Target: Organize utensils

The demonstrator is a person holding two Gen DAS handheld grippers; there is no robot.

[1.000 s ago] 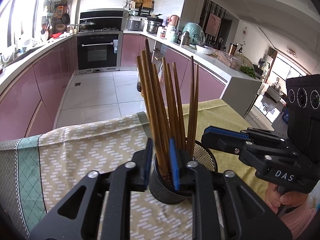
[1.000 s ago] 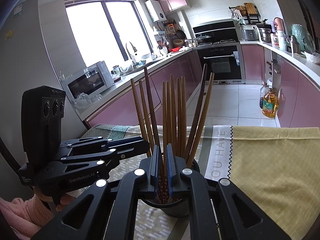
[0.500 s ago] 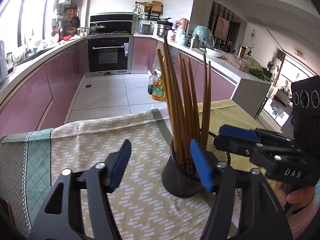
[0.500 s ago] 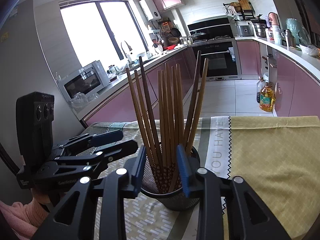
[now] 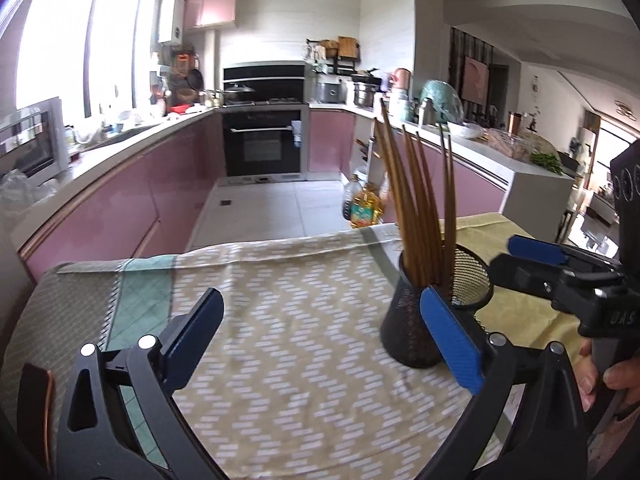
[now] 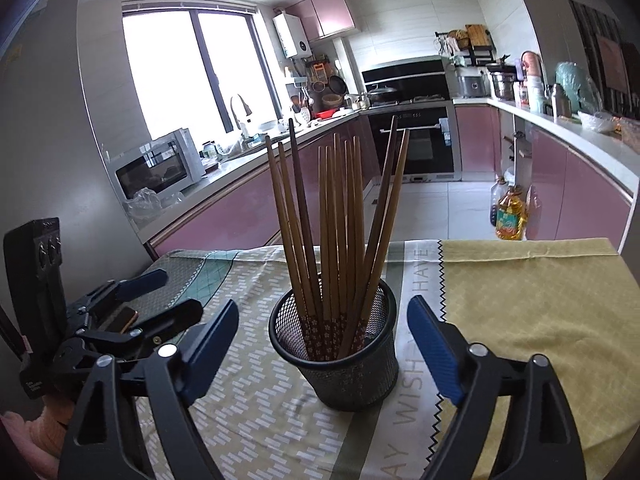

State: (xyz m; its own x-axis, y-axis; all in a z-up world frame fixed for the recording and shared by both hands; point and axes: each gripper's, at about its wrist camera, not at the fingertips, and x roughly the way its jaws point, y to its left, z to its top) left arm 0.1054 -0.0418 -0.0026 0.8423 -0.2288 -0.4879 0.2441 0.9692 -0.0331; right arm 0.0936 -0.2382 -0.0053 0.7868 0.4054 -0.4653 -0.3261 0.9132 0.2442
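In the left wrist view, the left gripper (image 5: pixel 320 332) is standing spread wide and is holding nothing; one second ago its pads were pressed around the chopsticks (image 5: pixel 420 208), so it has just released them and drawn back; the chopsticks are now standing in the black mesh holder (image 5: pixel 432 312), which is sitting on the desk (image 5: pixel 280 320) ahead and to the right of this gripper, partly behind its right pad; the right gripper (image 5: pixel 532 258) is showing at the far right, with letters on its body that look like "DAS", though they are blurred here.

In the right wrist view, the right gripper (image 6: pixel 322 336) is also spread apart and empty, where a second ago it was pinching a chopstick; the mesh holder (image 6: pixel 340 360) is sitting straight ahead between its two pads without touching them, and the chopsticks (image 6: pixel 340 220) are leaning inside it; the left gripper (image 6: pixel 160 300) is hovering to the left; I judge this placing step is finished; the cloth on the desk (image 6: pixel 520 300) is reading "HAVE", "WISH" and part of "AY".
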